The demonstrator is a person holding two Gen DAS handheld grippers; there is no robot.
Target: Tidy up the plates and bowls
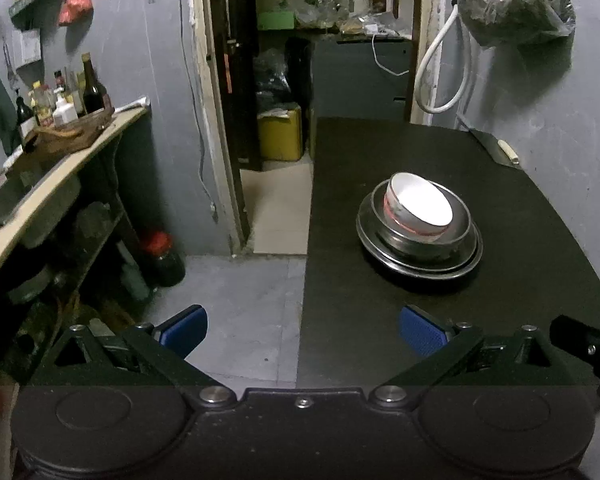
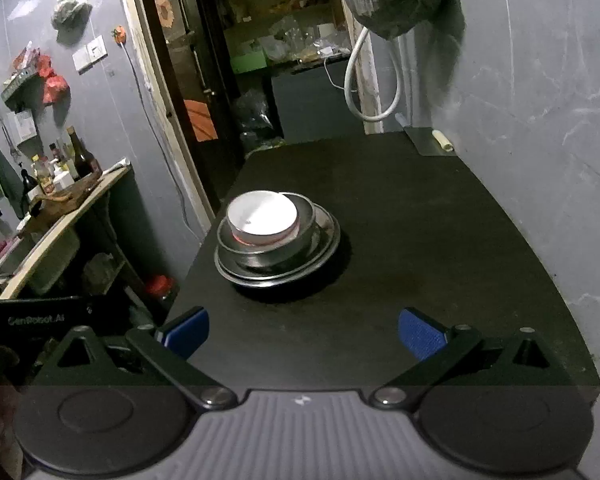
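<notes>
Your left gripper (image 1: 303,332) has its blue-padded fingers spread wide, nothing between them; it hangs over the left edge of the black table (image 1: 380,152), one finger above the floor (image 1: 240,300), the other above the tabletop. Your right gripper (image 2: 303,332) is likewise spread and empty, over the near part of the table (image 2: 420,220).

The stack: a white bowl (image 1: 420,204) with a reddish band sits tilted inside a steel bowl (image 1: 440,236), which rests on steel plates (image 1: 420,268). In the right wrist view the same white bowl (image 2: 262,216), steel bowl (image 2: 276,244) and plates (image 2: 280,272) stand near the table's left edge, ahead and left of the fingers, well apart from them. From the left gripper the stack lies ahead and to the right, no contact.

A cleaver (image 2: 432,142) lies at the far right corner by the wall.
</notes>
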